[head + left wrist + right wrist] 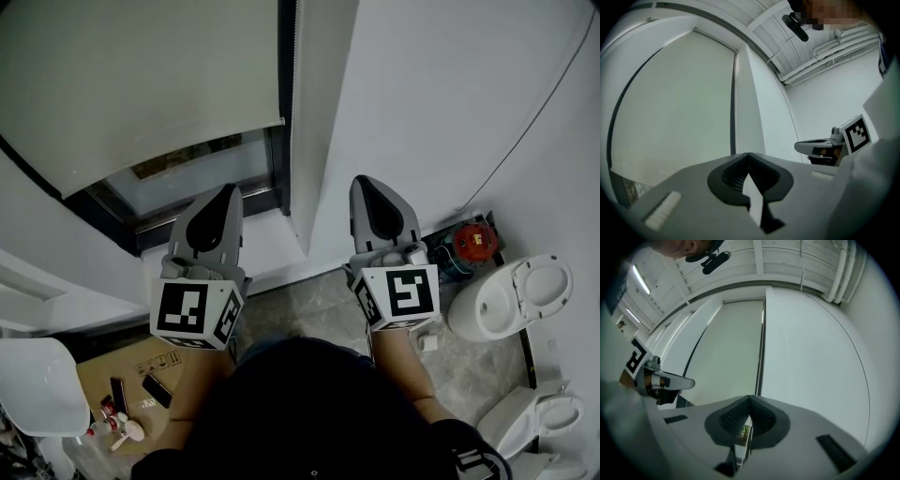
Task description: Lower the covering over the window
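We hold the left gripper [228,192] and right gripper [368,183] closed on nothing (jaws together on both), likely because the blind [141,84] ahead of the left one hangs low, baring only a glass strip [183,173].

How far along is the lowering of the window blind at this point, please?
Mostly done: the blind covers all but a bottom strip of the window glass. Nothing is in hand: the left gripper and right gripper are both shut and empty. Left: pulling the blind down the last stretch.
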